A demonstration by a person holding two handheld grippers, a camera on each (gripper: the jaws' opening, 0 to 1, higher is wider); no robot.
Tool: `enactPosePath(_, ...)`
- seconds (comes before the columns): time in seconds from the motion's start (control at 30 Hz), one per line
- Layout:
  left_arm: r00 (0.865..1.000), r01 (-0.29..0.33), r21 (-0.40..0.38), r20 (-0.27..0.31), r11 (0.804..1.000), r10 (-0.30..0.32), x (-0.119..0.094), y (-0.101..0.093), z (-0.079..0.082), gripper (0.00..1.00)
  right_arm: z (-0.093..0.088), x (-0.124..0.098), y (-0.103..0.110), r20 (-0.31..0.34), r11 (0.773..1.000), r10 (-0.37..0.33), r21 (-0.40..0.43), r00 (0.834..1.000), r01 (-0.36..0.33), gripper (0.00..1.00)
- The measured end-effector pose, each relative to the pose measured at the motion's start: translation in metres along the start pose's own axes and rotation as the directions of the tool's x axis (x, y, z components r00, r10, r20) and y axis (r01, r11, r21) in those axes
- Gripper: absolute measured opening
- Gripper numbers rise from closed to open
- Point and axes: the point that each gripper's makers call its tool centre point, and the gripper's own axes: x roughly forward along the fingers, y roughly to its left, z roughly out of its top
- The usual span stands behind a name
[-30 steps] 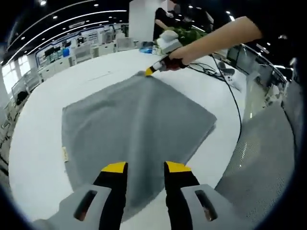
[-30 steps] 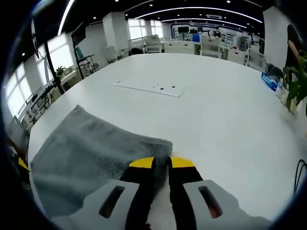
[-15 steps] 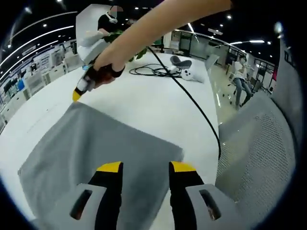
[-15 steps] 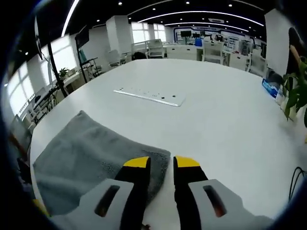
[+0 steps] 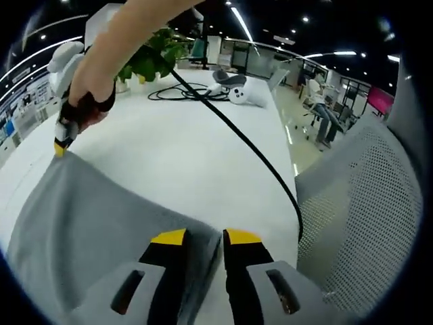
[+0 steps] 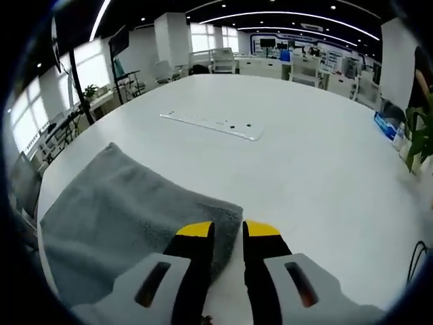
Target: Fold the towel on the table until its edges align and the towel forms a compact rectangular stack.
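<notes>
A grey towel (image 5: 88,230) lies spread flat on a white table (image 5: 196,162), and a person holding a two-jaw gripper in each hand has one gripper at each of two corners. In the left gripper view, reading left to right: the right gripper (image 5: 59,147), held in a hand (image 5: 91,101), touches the far corner of the towel at the left; the towel's grey surface runs down toward the camera; the left gripper (image 5: 205,237), with yellow-tipped jaws drawn narrow, straddles the near corner, and cloth shows between them. A black cable (image 5: 250,145) crosses the table beyond, and a grey mesh chair (image 5: 358,217) stands at the right. In the right gripper view, the towel (image 6: 128,217) fills the lower left, and the right gripper (image 6: 228,230) sits at its corner with jaws close together — the towel edge lies at the left jaw, though whether cloth is truly pinched cannot be told. A flat white strip (image 6: 211,124) lies farther off on the table. The likely risks: if either grip is only partial, a corner could slip free on lifting and the fold would land skewed — and uneven lifting between the hands would leave the edges misaligned. No brand, label or legible writing can be made out.
</notes>
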Motion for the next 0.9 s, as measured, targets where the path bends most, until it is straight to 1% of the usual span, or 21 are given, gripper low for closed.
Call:
enactPosePath(0.1, 1.000, 0.027, 0.010, 0.003, 1.000, -0.027, 0.003, -0.007, 0.003, 0.22, 0.001, -0.001, 0.000, 0.001, 1.000, -0.009, 0.001, 1.000, 0.009, 0.15)
enactPosePath(0.17, 1.000, 0.011, 0.032, -0.005, 0.999, -0.011, 0.005, -0.007, 0.001, 0.22, 0.000, 0.003, -0.004, 0.002, 1.000, -0.010, 0.005, 1.000, 0.010, 0.14)
enactPosePath(0.3, 1.000, -0.014, 0.037, -0.011, 0.999, 0.015, 0.006, -0.006, 0.003, 0.19, -0.006, 0.009, -0.012, 0.006, 0.999, -0.025, 0.048, 1.000, 0.025, 0.15)
enactPosePath(0.37, 0.999, -0.027, 0.059, -0.016, 0.998, 0.028, 0.006, -0.006, 0.003, 0.15, -0.006, 0.008, -0.011, 0.010, 0.997, -0.019, 0.071, 1.000, 0.018, 0.13)
enactPosePath(0.4, 0.999, -0.030, 0.067, -0.017, 0.997, 0.031, 0.006, -0.005, 0.003, 0.13, -0.006, 0.007, -0.010, 0.015, 0.998, -0.022, 0.064, 1.000, 0.021, 0.11)
enactPosePath(0.43, 0.999, -0.033, 0.066, -0.017, 0.997, 0.034, 0.007, -0.004, 0.002, 0.12, -0.005, 0.007, -0.010, 0.020, 0.998, -0.022, 0.058, 1.000, 0.021, 0.10)
enactPosePath(0.5, 0.999, -0.040, 0.065, -0.015, 0.997, 0.041, 0.007, -0.003, 0.003, 0.09, -0.005, 0.008, -0.009, 0.024, 0.998, -0.019, 0.060, 1.000, 0.017, 0.05)
enactPosePath(0.57, 0.998, -0.061, 0.058, -0.009, 0.996, 0.061, 0.008, -0.002, 0.003, 0.06, -0.006, 0.012, -0.009, 0.021, 0.997, -0.023, 0.071, 1.000, 0.022, 0.03)
enactPosePath(0.63, 0.998, -0.061, 0.060, -0.005, 0.996, 0.062, 0.009, -0.005, 0.004, 0.04, -0.005, 0.013, -0.011, 0.028, 0.994, -0.029, 0.108, 0.999, 0.026, 0.01)
enactPosePath(0.73, 0.997, -0.071, 0.093, 0.000, 0.993, 0.071, 0.011, -0.008, 0.005, 0.03, -0.005, 0.015, -0.014, 0.040, 0.990, -0.020, 0.142, 0.999, 0.015, 0.00)
enactPosePath(0.8, 0.997, -0.076, 0.093, 0.010, 0.993, 0.075, 0.009, -0.007, 0.005, 0.03, -0.006, 0.016, -0.016, 0.045, 0.988, -0.012, 0.153, 0.999, 0.005, 0.00)
enactPosePath(0.83, 0.996, -0.083, 0.091, 0.027, 0.992, 0.081, 0.008, -0.005, 0.005, 0.03, -0.006, 0.017, -0.017, 0.043, 0.986, -0.012, 0.168, 0.999, 0.004, 0.00)
enactPosePath(0.87, 0.993, -0.103, 0.083, 0.065, 0.991, 0.098, 0.005, -0.002, 0.009, 0.03, -0.006, 0.017, -0.016, 0.042, 0.983, -0.013, 0.186, 0.999, 0.005, 0.00)
enactPosePath(0.9, 0.990, -0.103, 0.054, 0.098, 0.993, 0.097, 0.003, -0.003, 0.011, 0.03, -0.005, 0.017, -0.016, 0.039, 0.984, -0.005, 0.176, 0.999, -0.002, 0.00)
